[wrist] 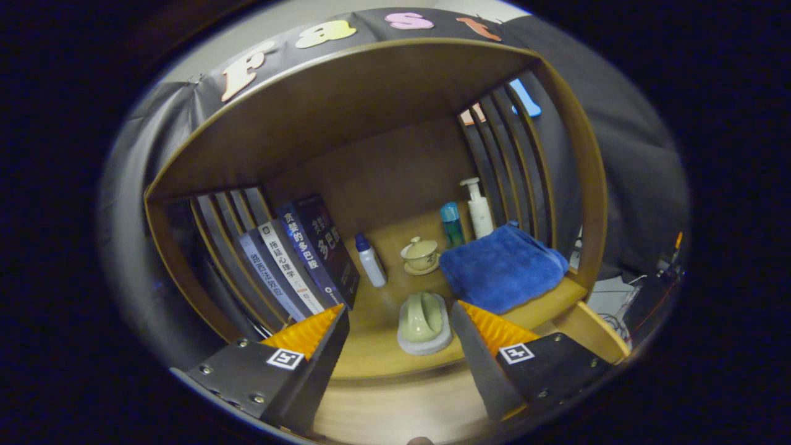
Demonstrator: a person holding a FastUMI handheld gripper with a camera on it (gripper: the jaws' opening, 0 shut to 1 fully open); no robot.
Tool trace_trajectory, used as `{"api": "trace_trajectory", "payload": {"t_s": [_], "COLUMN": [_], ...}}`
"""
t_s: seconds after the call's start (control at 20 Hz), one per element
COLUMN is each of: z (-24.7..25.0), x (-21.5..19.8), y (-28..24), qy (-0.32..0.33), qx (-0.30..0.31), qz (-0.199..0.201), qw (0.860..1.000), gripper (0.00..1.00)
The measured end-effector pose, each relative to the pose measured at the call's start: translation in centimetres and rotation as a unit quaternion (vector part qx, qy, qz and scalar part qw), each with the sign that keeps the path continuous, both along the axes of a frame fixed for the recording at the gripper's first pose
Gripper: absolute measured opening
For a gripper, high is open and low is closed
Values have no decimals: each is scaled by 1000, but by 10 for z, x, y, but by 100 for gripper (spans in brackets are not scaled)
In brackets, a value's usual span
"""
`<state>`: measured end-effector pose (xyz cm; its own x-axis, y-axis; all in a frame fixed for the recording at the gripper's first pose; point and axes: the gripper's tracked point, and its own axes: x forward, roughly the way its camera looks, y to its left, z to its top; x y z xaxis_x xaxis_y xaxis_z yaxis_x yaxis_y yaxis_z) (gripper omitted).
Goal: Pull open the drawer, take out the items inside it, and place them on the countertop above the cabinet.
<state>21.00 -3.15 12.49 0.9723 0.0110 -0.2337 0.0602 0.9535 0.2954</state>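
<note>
The jaws of the gripper (400, 324) stood wide apart, gripping nothing. Between them, resting on the wooden surface (377, 358), sat a pale green lidded dish (424, 322) on its lighter base, touching neither finger as far as could be told. Beyond it stood a small lidded teacup (421, 254) on a saucer, a white bottle with a blue cap (370, 260) and a row of leaning books (296, 262). A folded blue towel (502, 267) lay to the right, with a teal bottle (452, 224) and a white pump bottle (478, 208) behind it.
</note>
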Motion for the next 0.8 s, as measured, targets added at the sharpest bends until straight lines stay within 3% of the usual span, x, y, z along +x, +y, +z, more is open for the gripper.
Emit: {"api": "trace_trajectory", "payload": {"t_s": [0.2, 0.45, 0.8], "z": [9, 17, -26], "x": [-32, -82, -166], "y": [-21, -16, 7], "qy": [-20, -62, -93], "qx": [-65, -130, -148], "qz": [-12, 6, 23], "qw": [998, 990, 984], "gripper": [99, 99, 99]}}
